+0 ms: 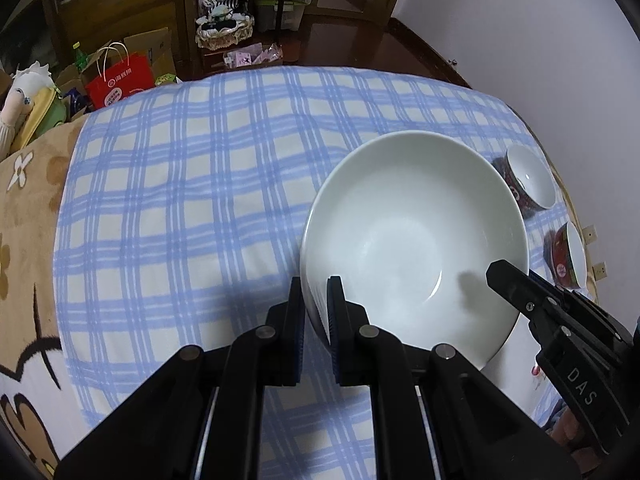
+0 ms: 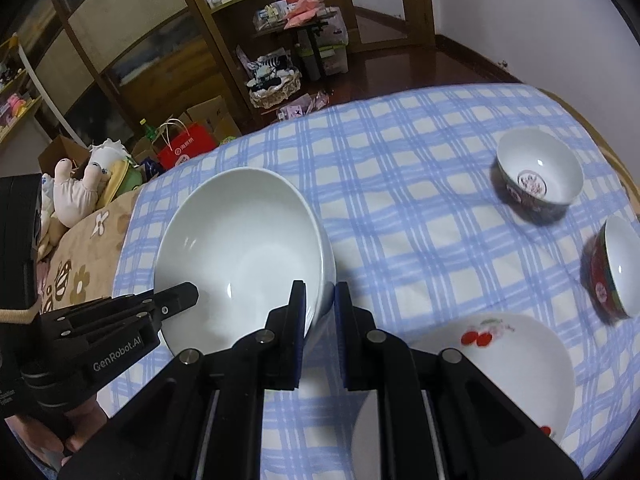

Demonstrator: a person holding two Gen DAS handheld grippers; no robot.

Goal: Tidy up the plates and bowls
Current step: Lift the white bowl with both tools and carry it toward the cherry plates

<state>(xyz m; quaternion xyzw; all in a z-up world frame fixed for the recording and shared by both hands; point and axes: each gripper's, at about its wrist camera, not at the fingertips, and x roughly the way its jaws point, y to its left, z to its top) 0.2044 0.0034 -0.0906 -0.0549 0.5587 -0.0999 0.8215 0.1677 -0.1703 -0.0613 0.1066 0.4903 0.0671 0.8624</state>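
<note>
A large plain white bowl (image 1: 412, 236) is held over the blue checked cloth. My left gripper (image 1: 316, 292) is shut on its left rim. My right gripper (image 2: 320, 296) is shut on its right rim (image 2: 324, 276); the bowl (image 2: 240, 248) fills the left of the right wrist view. The right gripper's finger (image 1: 512, 284) shows over the bowl in the left wrist view, and the left gripper (image 2: 176, 300) shows at the bowl's left in the right wrist view. A white plate with cherries (image 2: 516, 364) lies at the lower right. A dark patterned small bowl (image 2: 536, 176) and a red patterned small bowl (image 2: 616, 268) stand at the right.
The checked cloth (image 1: 200, 184) covers a bed with a brown flowered blanket (image 1: 28, 216) at the left. Beyond the far edge are a red bag (image 1: 120, 80), boxes, a basket (image 1: 224, 28) and wooden shelves. A white wall is at the right.
</note>
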